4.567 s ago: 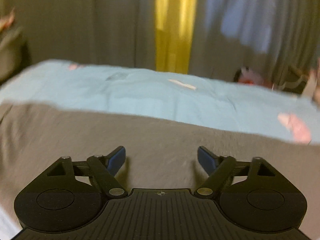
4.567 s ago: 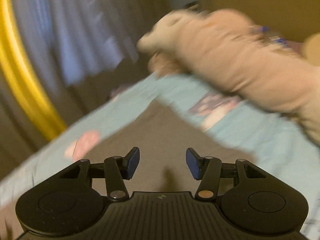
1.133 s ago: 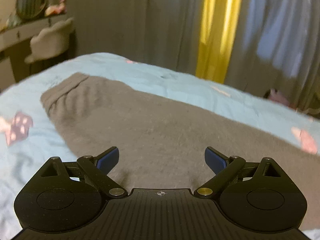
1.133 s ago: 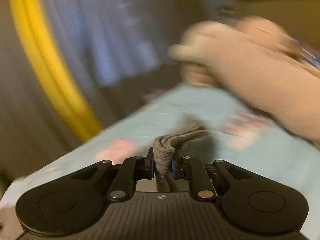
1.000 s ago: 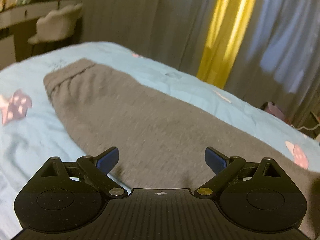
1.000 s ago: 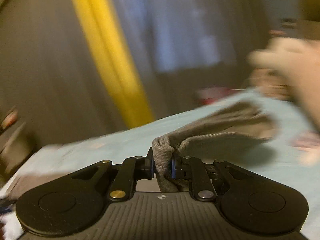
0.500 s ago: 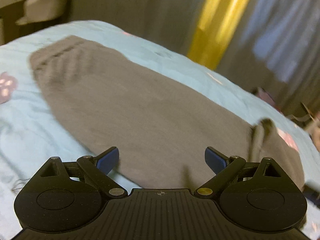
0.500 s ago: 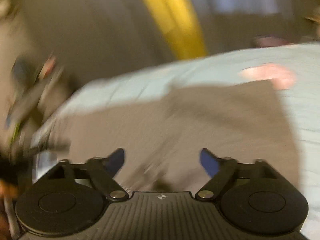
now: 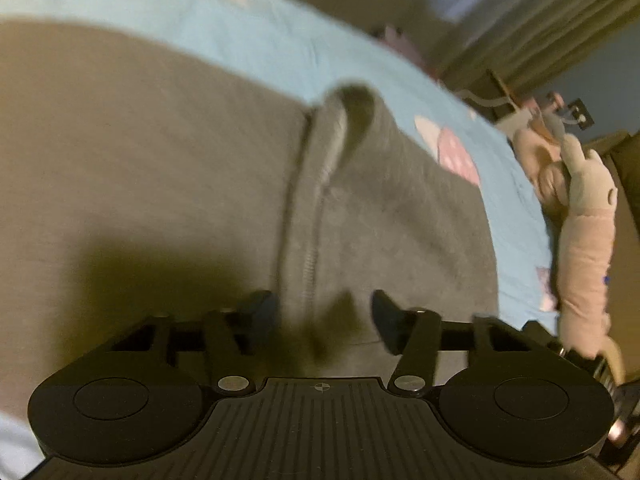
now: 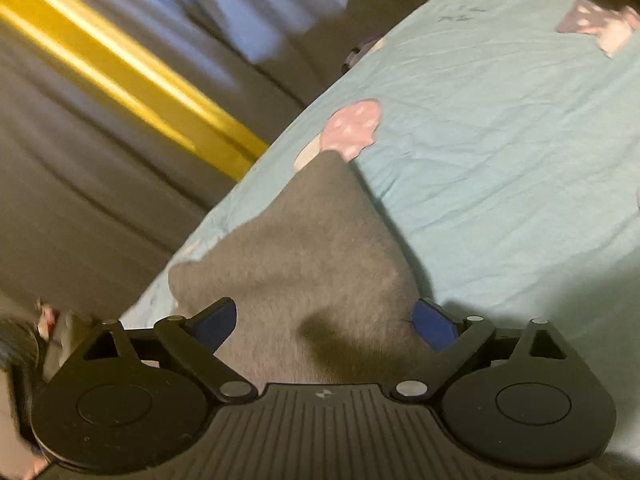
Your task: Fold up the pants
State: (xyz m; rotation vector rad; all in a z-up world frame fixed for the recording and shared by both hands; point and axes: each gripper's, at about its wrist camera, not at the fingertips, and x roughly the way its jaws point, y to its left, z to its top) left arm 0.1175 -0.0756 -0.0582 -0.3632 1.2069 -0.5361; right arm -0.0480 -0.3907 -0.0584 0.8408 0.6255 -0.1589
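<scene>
The grey pants (image 9: 152,168) lie flat on the light blue bed sheet (image 9: 248,36). A leg end is folded over them, its ribbed cuff (image 9: 320,184) running toward me. My left gripper (image 9: 324,314) is open, low over the pants, with the cuff edge between its fingers and nothing gripped. In the right wrist view the folded end of the pants (image 10: 316,256) lies in front of me. My right gripper (image 10: 326,322) is open wide and empty just above that fabric.
A pink plush toy (image 9: 588,220) lies at the right edge of the bed. Mushroom prints (image 10: 352,128) dot the sheet (image 10: 500,128). Grey curtains with a yellow strip (image 10: 132,76) hang beyond the bed. A dark-haired head shows at the lower left (image 10: 16,360).
My right gripper carried the pant cuff across, let go and opened. The leg now lies folded over the pants. My left gripper swung right and dropped close to the cuff, jaws narrower.
</scene>
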